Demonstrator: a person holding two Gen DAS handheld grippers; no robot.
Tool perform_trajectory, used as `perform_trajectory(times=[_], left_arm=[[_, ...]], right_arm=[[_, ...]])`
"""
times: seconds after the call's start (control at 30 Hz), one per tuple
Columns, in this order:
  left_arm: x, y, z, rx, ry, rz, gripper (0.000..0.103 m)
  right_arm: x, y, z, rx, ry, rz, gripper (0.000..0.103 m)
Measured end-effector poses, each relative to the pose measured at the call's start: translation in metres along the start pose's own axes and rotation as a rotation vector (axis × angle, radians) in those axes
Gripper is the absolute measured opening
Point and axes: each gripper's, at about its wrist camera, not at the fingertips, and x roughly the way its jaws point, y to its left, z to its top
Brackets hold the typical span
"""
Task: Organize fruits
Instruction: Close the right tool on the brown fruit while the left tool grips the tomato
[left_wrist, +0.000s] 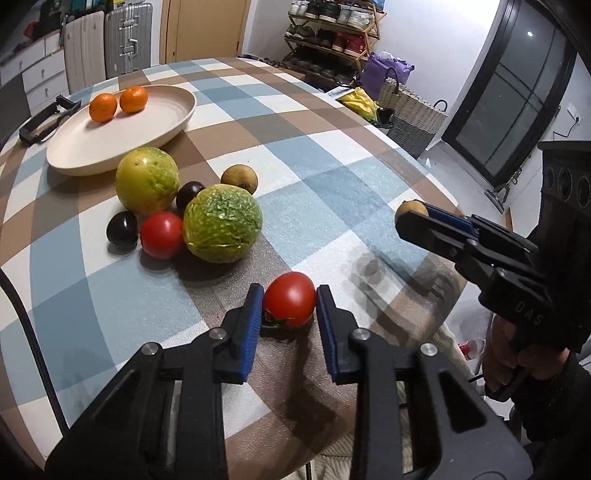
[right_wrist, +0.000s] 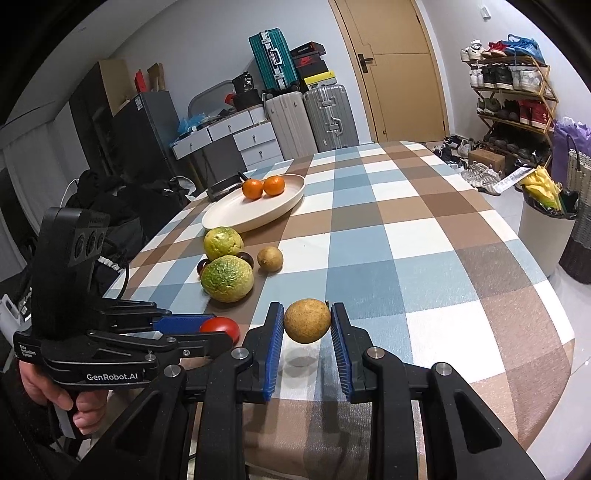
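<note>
Cream plate (left_wrist: 74, 162) sits far left on the checked bench (left_wrist: 332, 155) with two oranges (left_wrist: 118, 103) in it. Just right of it lies the loose pile: two green-yellow citrus (left_wrist: 221, 225), two dark plums (left_wrist: 122, 229), a tomato (left_wrist: 161, 235) and a brown fruit (left_wrist: 240, 178).

Your left gripper (left_wrist: 290, 306) has its jaws clenched on a second tomato (left_wrist: 290, 303), one pad on each flank, stem end low. Thin skin and soft flesh, I judge, so squeeze only enough to keep it from slipping; it looks smooth.

Further right, your right gripper (right_wrist: 307, 322) grips a round brown fruit (right_wrist: 307, 320) across its widest part, lifted clear of the bench with its shadow below. It looks light, with a matt, firmer rind, so it should hold better. Both seem meant for the plate.
</note>
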Motion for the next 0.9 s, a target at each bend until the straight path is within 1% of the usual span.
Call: perform_trajectory(times=[0.13,0.27,0.4,0.5,0.67,0.9], left_arm=[[-0.006,0.002,-0.001,-0.002,-0.022,-0.009,0.026],[-0.021,0.009,0.002,-0.015,-0.061,-0.023,0.026],[-0.039,0.023,0.012,-0.044,-0.108,-0.028,0.026],[-0.056,0.041,0.023,-0.082,-0.149,-0.034,0.026],[-0.078,0.077,0.048,-0.126,-0.211,0.024,0.026],[-0.089,0.146,0.09,-0.229,-0.244,0.11,0.026]], right_arm=[[0.0,0.003,0.005,-0.006,-0.003,0.003,0.026],[-0.001,0.007,0.016,-0.023,-0.009,0.02,0.026],[0.002,0.015,0.039,-0.056,-0.019,0.045,0.026],[0.007,0.021,0.06,-0.076,-0.017,0.066,0.026],[0.023,0.031,0.099,-0.12,-0.019,0.096,0.026],[0.057,0.044,0.156,-0.175,-0.026,0.141,0.026]])
